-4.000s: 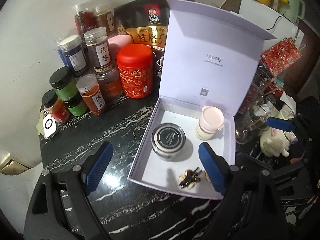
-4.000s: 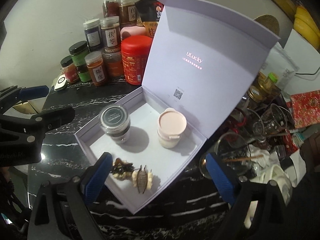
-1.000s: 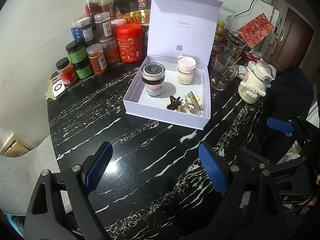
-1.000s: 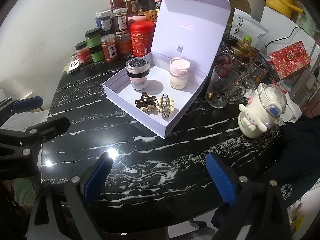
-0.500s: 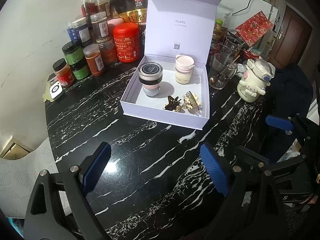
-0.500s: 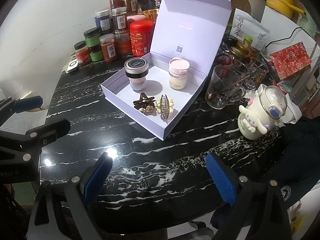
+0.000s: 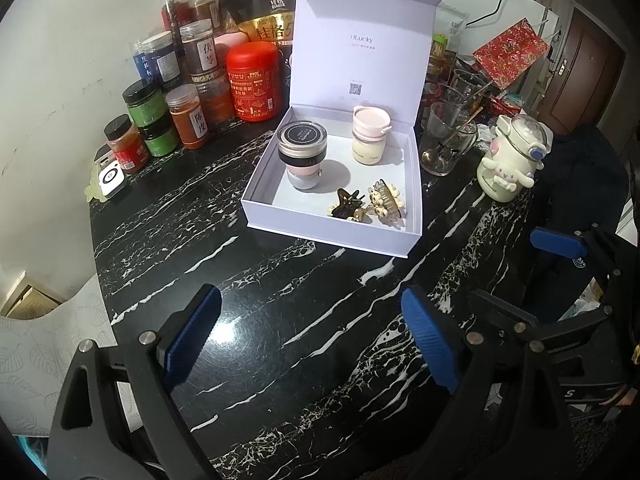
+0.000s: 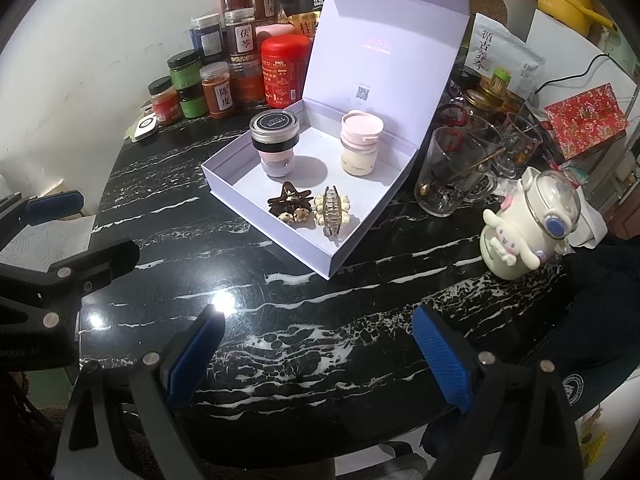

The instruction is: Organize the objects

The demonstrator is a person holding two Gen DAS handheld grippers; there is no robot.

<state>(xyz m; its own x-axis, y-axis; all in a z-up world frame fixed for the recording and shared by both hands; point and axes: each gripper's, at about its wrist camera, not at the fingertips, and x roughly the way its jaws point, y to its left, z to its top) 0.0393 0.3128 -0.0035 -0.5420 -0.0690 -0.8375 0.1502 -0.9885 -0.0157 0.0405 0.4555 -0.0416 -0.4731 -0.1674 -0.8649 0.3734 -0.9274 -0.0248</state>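
An open white gift box (image 7: 256,204) (image 8: 224,188) stands on the black marble table with its lid upright. Inside it are a black-lidded jar (image 7: 302,152) (image 8: 276,140), a pink-lidded cream jar (image 7: 370,134) (image 8: 360,142), a dark brown hair claw (image 7: 347,205) (image 8: 290,202) and a cream beaded hair claw (image 7: 386,200) (image 8: 332,210). My left gripper (image 7: 312,338) is open and empty over the table's near edge, well short of the box. My right gripper (image 8: 318,354) is open and empty, also short of the box.
Spice jars and a red tin (image 7: 252,80) (image 8: 284,70) line the wall behind the box. Glass mugs (image 7: 448,144) (image 8: 452,176) and a white cartoon bottle (image 7: 510,160) (image 8: 528,224) stand right of the box. A small white device (image 7: 108,178) lies at the far left.
Both grippers have pulled back from the box over four seconds, then eased slightly closer in the last second. The box's contents have not moved.
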